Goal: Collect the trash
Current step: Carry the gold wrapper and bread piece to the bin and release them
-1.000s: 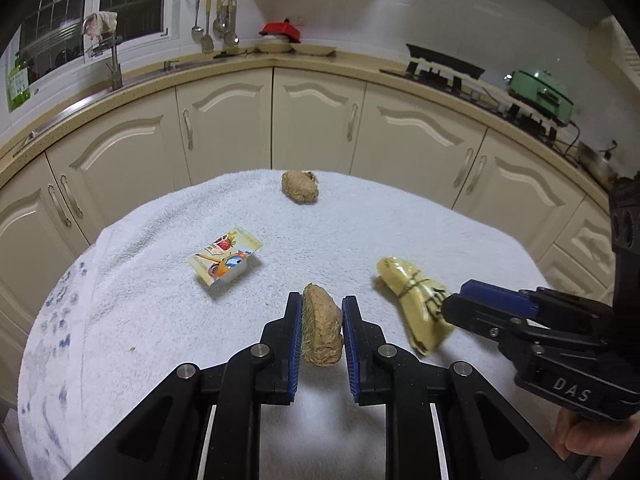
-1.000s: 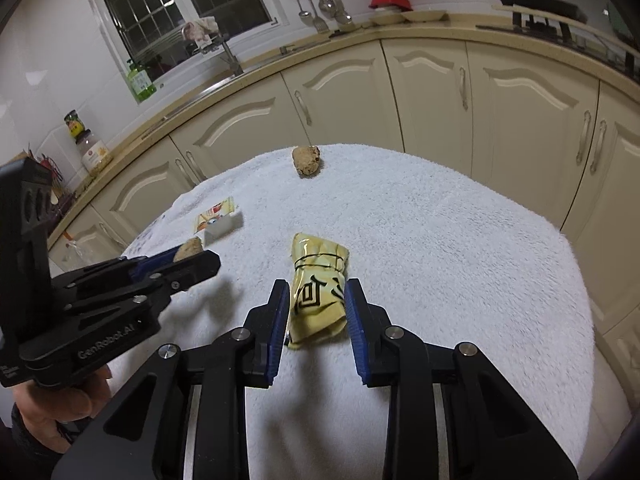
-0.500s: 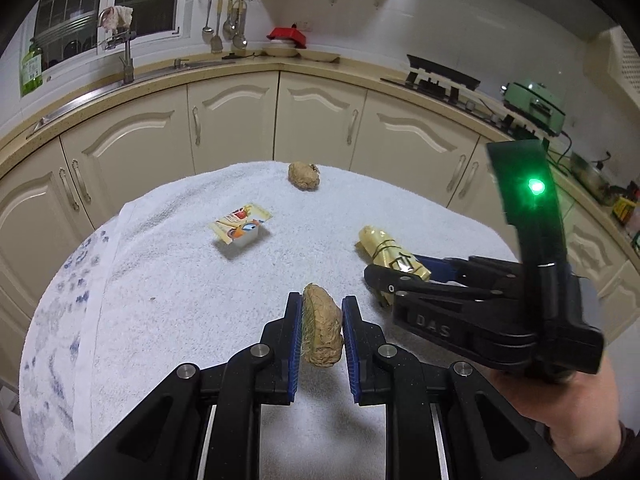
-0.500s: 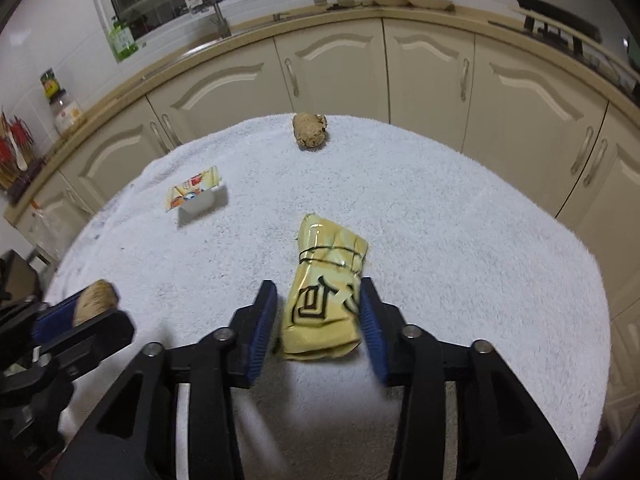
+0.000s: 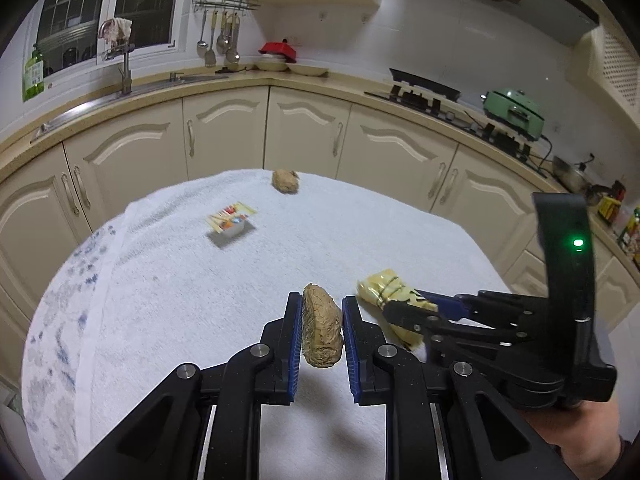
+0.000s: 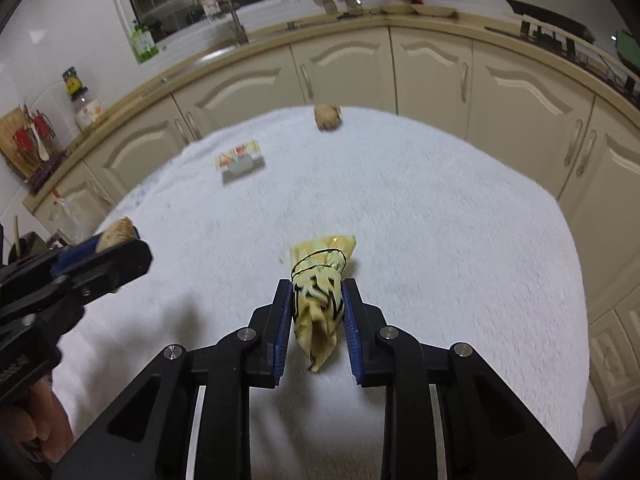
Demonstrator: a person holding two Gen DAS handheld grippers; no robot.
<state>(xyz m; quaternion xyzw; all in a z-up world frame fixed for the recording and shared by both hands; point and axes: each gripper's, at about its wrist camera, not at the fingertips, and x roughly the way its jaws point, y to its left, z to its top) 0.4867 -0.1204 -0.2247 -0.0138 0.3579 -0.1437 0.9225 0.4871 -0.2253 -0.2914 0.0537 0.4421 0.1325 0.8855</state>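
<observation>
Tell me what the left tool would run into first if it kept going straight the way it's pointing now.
Probably nothing nearby. The left tool, shut on a brown paper wad, points across bare white towel. The other brown wad at the far edge lies slightly left of that line; depth is uncertain.

Two wrist fisheyes, low and close over the towel-covered table — cabinets beyond, shared.

Brown crumpled paper ball: tan, mottled. Yellow wrapper: pale yellow, black line markings. Small carton, far left: white, red-and-yellow print. Second paper ball, far: brown. Towel: white, blue speckles at left edge. Finger pads: blue.
</observation>
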